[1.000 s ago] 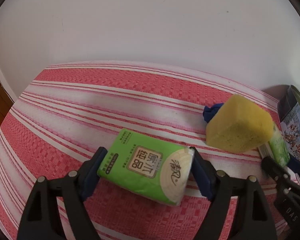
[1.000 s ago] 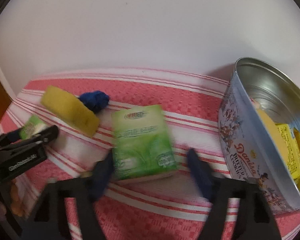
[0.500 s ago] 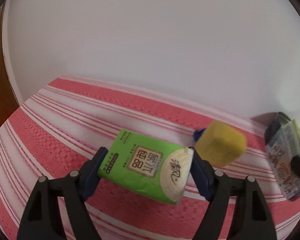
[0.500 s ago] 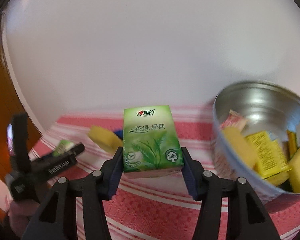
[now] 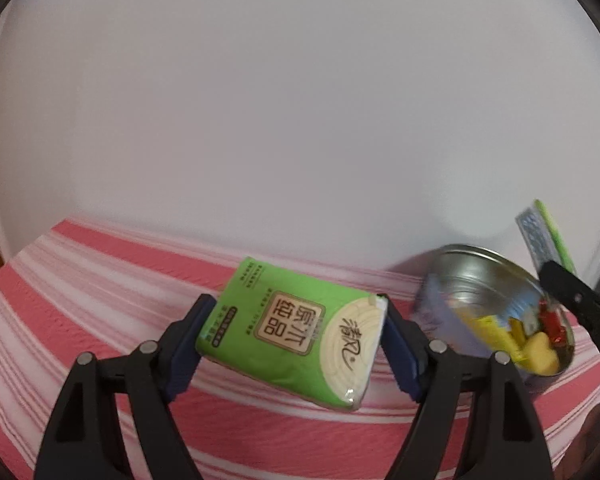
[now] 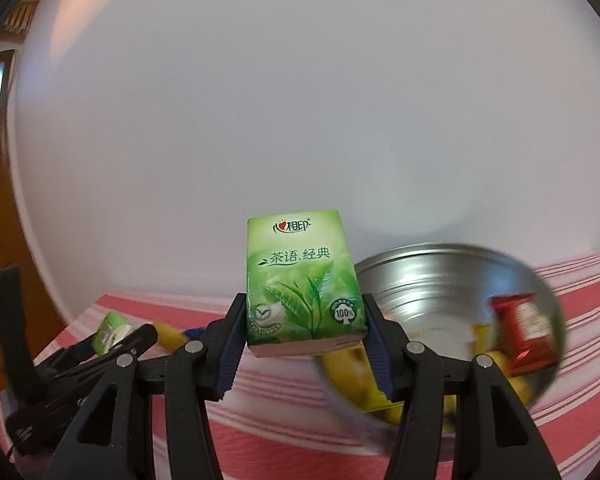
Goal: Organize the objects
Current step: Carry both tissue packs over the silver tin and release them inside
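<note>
My left gripper (image 5: 296, 344) is clamped on a bright green tissue pack (image 5: 296, 338) with a cream swirl on its wrapper, both blue pads pressing its short ends; the pack is tilted and lifted clear of the red-and-white striped tablecloth (image 5: 100, 280). My right gripper (image 6: 304, 340) is clamped on a second tissue pack with a tea-leaf print (image 6: 302, 280), held upright with its printed face toward the camera, blue pads squeezing both sides.

The round metal tin (image 5: 496, 312) serves as the landmark. In the left wrist view it sits on the cloth just right of the swirl pack, its open mouth showing yellow pieces and a red wrapper. In the right wrist view the tin (image 6: 440, 276) lies right behind the tea-leaf pack and to its right, blurred, with a red packet (image 6: 522, 336) and yellow items inside. Neither pack is inside the tin; both are in the air on its near side.

Far left of the tin, in the right wrist view, the left gripper's black frame shows with the swirl pack's end poking out, and a yellow sponge (image 6: 168, 334) and something blue lie on the cloth behind it. A plain white wall (image 6: 300, 100) backs the table.
</note>
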`<control>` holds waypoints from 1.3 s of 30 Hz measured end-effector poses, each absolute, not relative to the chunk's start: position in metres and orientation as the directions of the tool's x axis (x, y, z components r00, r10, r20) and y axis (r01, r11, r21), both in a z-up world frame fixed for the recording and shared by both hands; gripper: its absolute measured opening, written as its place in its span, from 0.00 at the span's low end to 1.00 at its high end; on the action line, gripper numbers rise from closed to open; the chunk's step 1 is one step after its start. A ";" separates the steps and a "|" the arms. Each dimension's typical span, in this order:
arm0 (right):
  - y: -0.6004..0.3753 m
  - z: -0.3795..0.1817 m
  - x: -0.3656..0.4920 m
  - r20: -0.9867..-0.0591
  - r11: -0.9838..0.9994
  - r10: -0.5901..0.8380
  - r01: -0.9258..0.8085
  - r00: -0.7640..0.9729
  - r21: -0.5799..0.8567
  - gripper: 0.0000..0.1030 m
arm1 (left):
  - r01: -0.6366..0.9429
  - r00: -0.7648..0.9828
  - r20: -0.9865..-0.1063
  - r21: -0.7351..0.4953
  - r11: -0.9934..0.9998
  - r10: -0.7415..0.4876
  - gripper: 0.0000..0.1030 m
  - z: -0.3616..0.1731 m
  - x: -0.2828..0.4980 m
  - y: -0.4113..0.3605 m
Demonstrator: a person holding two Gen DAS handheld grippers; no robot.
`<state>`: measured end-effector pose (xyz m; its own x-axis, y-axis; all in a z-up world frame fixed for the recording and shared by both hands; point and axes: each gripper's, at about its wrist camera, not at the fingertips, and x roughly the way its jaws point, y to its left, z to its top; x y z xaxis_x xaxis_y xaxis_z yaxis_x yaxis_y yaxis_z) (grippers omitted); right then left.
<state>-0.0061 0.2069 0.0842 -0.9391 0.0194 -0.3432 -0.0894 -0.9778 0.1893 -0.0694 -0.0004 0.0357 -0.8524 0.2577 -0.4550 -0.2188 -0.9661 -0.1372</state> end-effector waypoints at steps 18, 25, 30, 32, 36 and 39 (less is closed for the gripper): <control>0.334 0.079 -0.001 -0.337 -0.917 0.314 -0.375 -0.888 0.134 0.55 | -0.397 -0.789 -0.463 -0.115 -0.910 0.403 0.77 0.048 -0.070 0.151; 0.350 0.068 -0.019 -0.371 -0.899 0.366 -0.427 -0.853 0.094 0.55 | -0.421 -0.760 -0.516 -0.072 -0.904 0.395 0.77 0.036 -0.081 0.183; 0.349 0.060 -0.035 -0.408 -0.904 0.361 -0.422 -0.839 0.067 0.55 | -0.417 -0.745 -0.550 -0.059 -0.907 0.378 0.77 0.028 -0.093 0.184; 0.347 0.056 -0.041 -0.424 -0.907 0.361 -0.419 -0.830 0.048 0.55 | -0.413 -0.734 -0.566 -0.068 -0.908 0.376 0.77 0.025 -0.098 0.180; 0.344 0.053 -0.049 -0.439 -0.912 0.354 -0.409 -0.826 0.035 0.55 | -0.402 -0.716 -0.593 -0.080 -0.912 0.368 0.77 0.018 -0.106 0.175; 0.342 0.053 -0.053 -0.440 -0.913 0.354 -0.406 -0.825 0.027 0.55 | -0.393 -0.718 -0.601 -0.065 -0.917 0.350 0.77 0.017 -0.103 0.200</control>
